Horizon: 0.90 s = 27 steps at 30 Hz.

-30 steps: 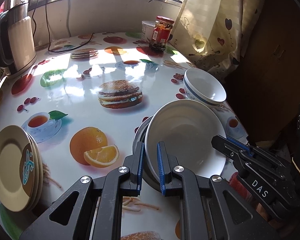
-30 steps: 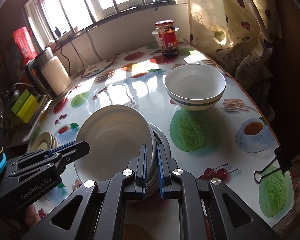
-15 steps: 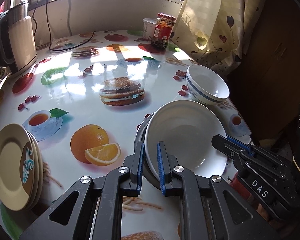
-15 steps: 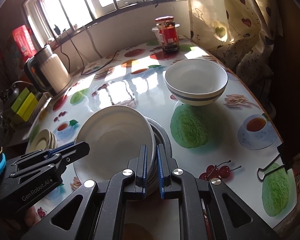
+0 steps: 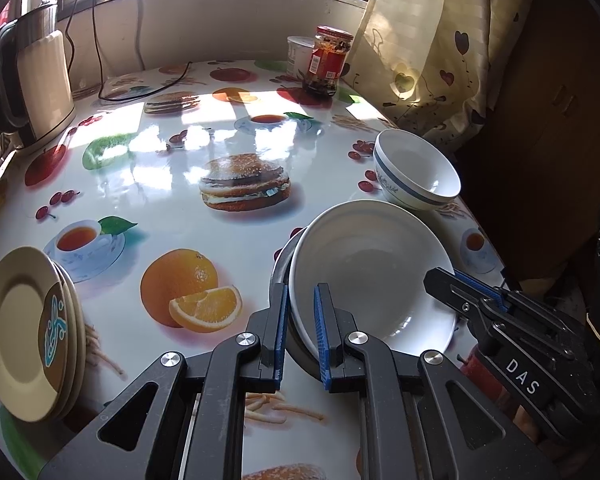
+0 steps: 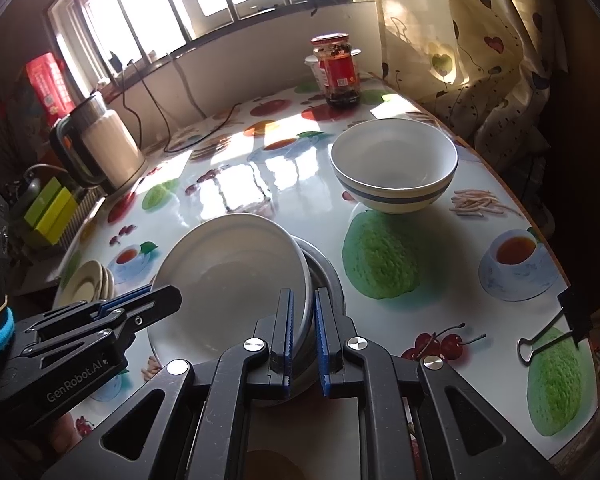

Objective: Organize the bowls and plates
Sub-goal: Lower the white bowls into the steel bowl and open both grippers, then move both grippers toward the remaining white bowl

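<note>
A white deep plate (image 5: 372,276) (image 6: 228,272) rests tilted on a grey metal dish (image 6: 324,272) near the table's front edge. My left gripper (image 5: 300,296) is shut on the plate's left rim and shows in the right wrist view (image 6: 156,300) too. At the opposite rim my right gripper (image 6: 302,300) is shut on the plate as well, and it appears in the left wrist view (image 5: 452,280). Farther back on the right stands a white bowl with a blue band (image 5: 416,176) (image 6: 394,164). A stack of beige plates (image 5: 24,332) (image 6: 86,286) lies at the left edge.
The table (image 5: 180,152) has a glossy cloth printed with food. A kettle (image 5: 32,76) with its cord stands back left, a red-lidded jar (image 5: 328,60) and a white tub at the back. A binder clip (image 6: 552,332) lies at the right edge, beside a curtain.
</note>
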Each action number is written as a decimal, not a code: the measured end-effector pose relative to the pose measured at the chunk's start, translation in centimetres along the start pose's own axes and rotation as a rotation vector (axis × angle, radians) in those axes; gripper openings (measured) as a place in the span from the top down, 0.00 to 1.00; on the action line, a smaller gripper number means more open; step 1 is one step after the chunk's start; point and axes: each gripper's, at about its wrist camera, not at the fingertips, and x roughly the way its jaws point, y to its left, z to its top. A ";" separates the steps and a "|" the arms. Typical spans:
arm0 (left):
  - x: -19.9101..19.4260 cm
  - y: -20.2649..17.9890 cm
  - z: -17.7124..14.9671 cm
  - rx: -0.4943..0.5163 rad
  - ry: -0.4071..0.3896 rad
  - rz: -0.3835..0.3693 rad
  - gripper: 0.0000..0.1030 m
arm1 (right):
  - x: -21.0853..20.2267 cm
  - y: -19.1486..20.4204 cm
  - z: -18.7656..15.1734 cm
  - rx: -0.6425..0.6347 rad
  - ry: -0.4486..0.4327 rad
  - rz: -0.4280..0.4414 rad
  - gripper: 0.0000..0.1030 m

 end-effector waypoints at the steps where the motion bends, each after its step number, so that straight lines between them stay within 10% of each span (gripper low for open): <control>1: 0.0 -0.1 0.0 0.001 0.000 -0.002 0.87 | 0.0 0.0 0.0 0.001 0.000 -0.002 0.89; 27: -0.7 -2.3 2.9 0.046 -0.073 -0.015 0.86 | -2.3 -1.2 2.6 -0.045 -0.109 -0.104 0.66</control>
